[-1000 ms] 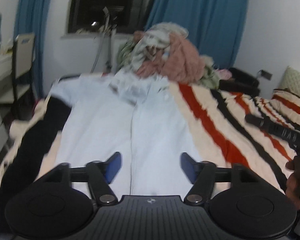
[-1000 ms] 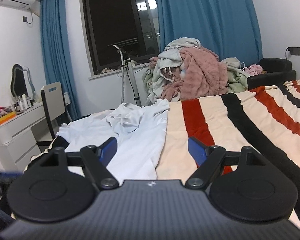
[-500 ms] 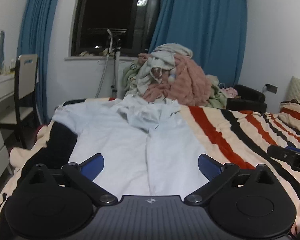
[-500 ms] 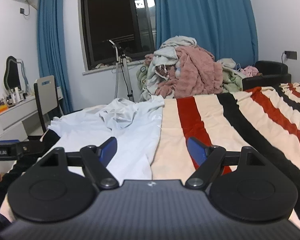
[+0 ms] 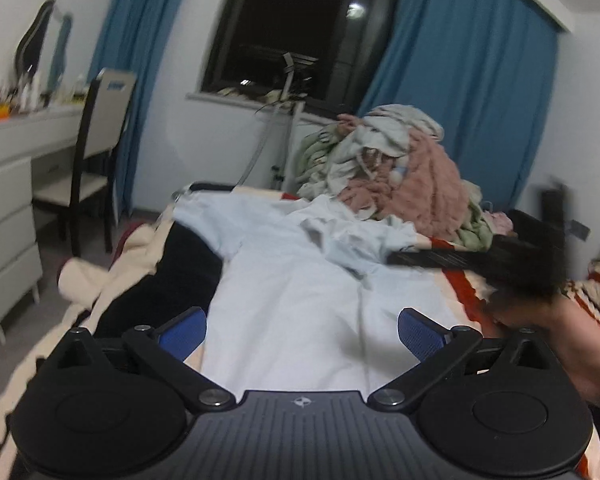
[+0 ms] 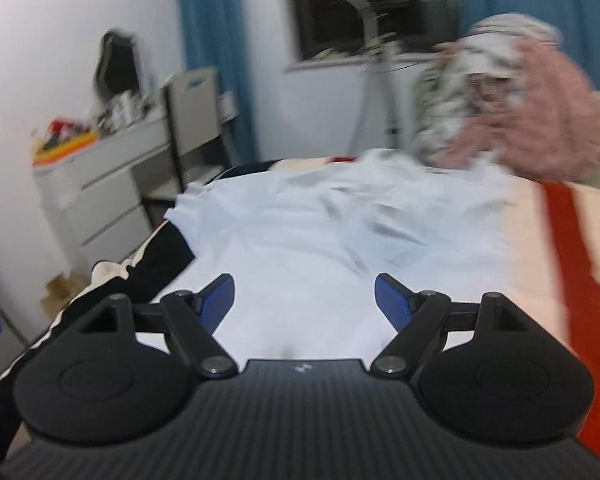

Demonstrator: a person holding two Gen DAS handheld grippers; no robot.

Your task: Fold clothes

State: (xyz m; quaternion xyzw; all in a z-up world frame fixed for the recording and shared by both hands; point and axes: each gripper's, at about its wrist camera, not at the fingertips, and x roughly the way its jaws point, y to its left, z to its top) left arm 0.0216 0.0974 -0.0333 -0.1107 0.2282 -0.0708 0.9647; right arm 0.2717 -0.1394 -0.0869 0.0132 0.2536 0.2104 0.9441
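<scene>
Above the pale blue shirt [image 5: 300, 304] on the bed — left gripper [image 5: 302, 330] and right gripper [image 6: 304, 296] both spread, empty.

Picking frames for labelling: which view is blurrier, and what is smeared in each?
Right wrist view: motion-blurred throughout, pale blue shirt creases and clothes pile smeared, own gripper sharp. Left wrist view: mostly crisp, only the right gripper crossing at the right streaks; fisheye bends the curtains.

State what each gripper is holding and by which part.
Nothing: the left gripper and right gripper are both open above the pale shirt, jaws empty.
</scene>
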